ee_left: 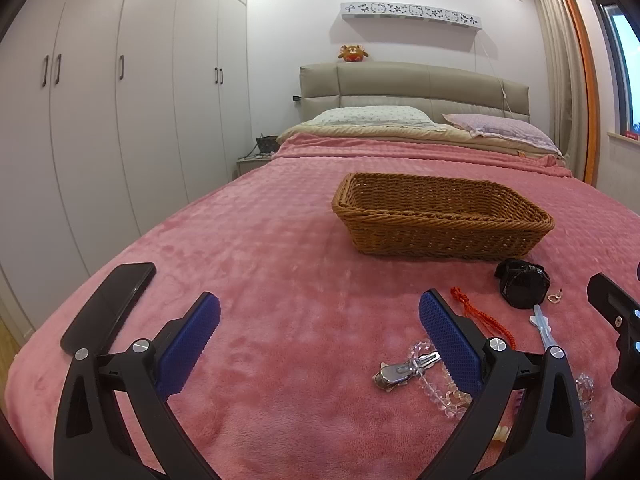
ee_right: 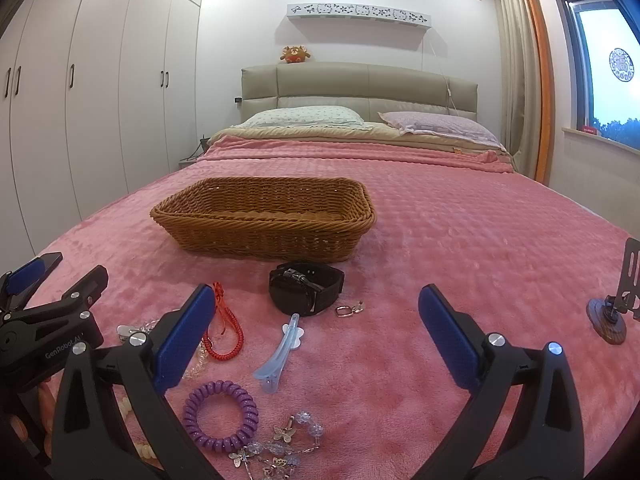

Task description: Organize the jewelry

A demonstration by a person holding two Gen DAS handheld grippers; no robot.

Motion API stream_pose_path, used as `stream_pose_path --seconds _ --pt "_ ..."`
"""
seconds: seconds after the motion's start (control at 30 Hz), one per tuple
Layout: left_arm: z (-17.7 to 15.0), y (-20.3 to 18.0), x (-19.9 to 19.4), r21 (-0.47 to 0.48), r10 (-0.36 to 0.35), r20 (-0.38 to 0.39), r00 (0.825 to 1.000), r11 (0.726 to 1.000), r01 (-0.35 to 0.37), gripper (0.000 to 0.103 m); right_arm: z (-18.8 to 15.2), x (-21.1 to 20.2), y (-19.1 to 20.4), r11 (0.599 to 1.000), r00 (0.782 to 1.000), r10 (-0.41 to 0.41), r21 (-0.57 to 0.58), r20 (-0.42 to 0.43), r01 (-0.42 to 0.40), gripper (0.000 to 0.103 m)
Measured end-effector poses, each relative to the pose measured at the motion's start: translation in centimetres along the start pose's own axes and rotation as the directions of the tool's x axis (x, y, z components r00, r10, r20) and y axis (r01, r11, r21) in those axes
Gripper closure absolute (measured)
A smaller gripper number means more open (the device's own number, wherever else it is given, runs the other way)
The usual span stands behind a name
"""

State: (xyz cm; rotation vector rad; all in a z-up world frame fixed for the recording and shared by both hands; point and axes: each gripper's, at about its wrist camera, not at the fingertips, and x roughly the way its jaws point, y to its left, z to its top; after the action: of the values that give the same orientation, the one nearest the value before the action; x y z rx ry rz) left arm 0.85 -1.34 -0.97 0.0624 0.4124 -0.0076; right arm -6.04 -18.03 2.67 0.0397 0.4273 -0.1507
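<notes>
A brown wicker basket (ee_left: 442, 222) (ee_right: 264, 220) stands on the pink blanket; what I see of its inside looks bare. In front of it lie a black watch (ee_right: 306, 288) (ee_left: 522, 286), a red cord (ee_right: 222, 334) (ee_left: 480, 318), a blue hair clip (ee_right: 280, 350), a small ring charm (ee_right: 349, 310), a purple coil hair tie (ee_right: 220, 414), a butterfly bead bracelet (ee_right: 276, 448), a silver clip (ee_left: 400, 370) and clear beads (ee_left: 440, 388). My left gripper (ee_left: 320, 320) is open over bare blanket. My right gripper (ee_right: 316, 312) is open above the jewelry.
A black phone (ee_left: 110, 306) lies at the blanket's left edge. A phone stand (ee_right: 614, 312) sits at the right. Wardrobes (ee_left: 100, 100) line the left wall; pillows and headboard (ee_right: 360, 88) are at the far end. Open blanket (ee_right: 480, 240) lies right of the basket.
</notes>
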Motion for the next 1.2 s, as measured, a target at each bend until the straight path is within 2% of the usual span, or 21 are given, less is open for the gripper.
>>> stream_pose_path --seconds 1.07,1.2 --pt "-0.08 0.10 0.18 -0.013 -0.007 -0.011 1.000 1.000 0.007 0.006 0.04 -0.29 0.28 1.000 1.000 0.001 -0.014 0.005 -0.001 0.006" --pt "-0.13 0.31 0.80 -0.025 -0.025 -0.039 0.999 0.999 0.024 0.006 -0.16 -0.13 0.35 1.000 1.000 0.010 -0.019 0.016 -0.010 0.007"
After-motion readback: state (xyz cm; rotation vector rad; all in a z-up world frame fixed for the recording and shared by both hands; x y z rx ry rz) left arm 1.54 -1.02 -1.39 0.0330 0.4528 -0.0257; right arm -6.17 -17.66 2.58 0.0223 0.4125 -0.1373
